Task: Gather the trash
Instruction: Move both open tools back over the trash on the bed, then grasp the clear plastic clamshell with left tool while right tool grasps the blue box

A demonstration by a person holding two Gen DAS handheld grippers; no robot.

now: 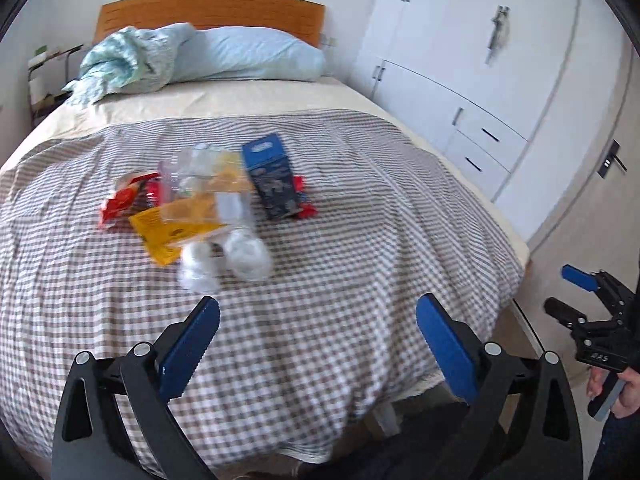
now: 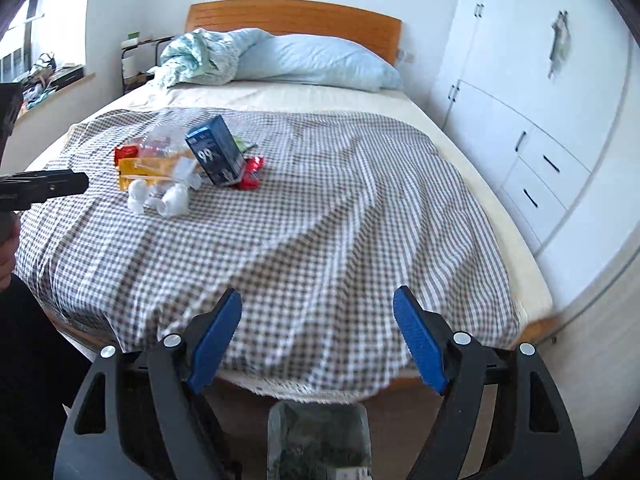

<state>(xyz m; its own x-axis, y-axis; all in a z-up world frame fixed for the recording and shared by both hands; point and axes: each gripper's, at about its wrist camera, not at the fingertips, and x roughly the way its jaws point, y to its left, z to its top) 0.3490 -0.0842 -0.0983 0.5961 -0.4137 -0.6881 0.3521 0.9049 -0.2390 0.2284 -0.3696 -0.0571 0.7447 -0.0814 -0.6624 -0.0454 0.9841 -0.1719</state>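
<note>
A pile of trash lies on the checked bedspread [image 1: 320, 240]. It holds a blue box [image 1: 272, 176] [image 2: 216, 154], a yellow wrapper [image 1: 176, 228] [image 2: 144, 170], red wrappers [image 1: 124, 200] [image 2: 252, 172], a clear plastic bag [image 1: 192, 168] and crumpled white pieces [image 1: 224, 256] [image 2: 160, 198]. My left gripper [image 1: 318, 312] hangs open and empty over the bed's foot, short of the pile. My right gripper [image 2: 318, 300] is open and empty too, right of the pile and farther back. In the left wrist view the right gripper [image 1: 566, 292] shows beside the bed in a hand.
A greenish translucent bag or bin [image 2: 318, 440] stands on the floor at the bed's foot. White wardrobes and drawers [image 2: 540, 160] line the right side. A blue pillow [image 2: 316, 62], a crumpled sheet [image 2: 196, 60] and a wooden headboard [image 2: 296, 16] are at the far end.
</note>
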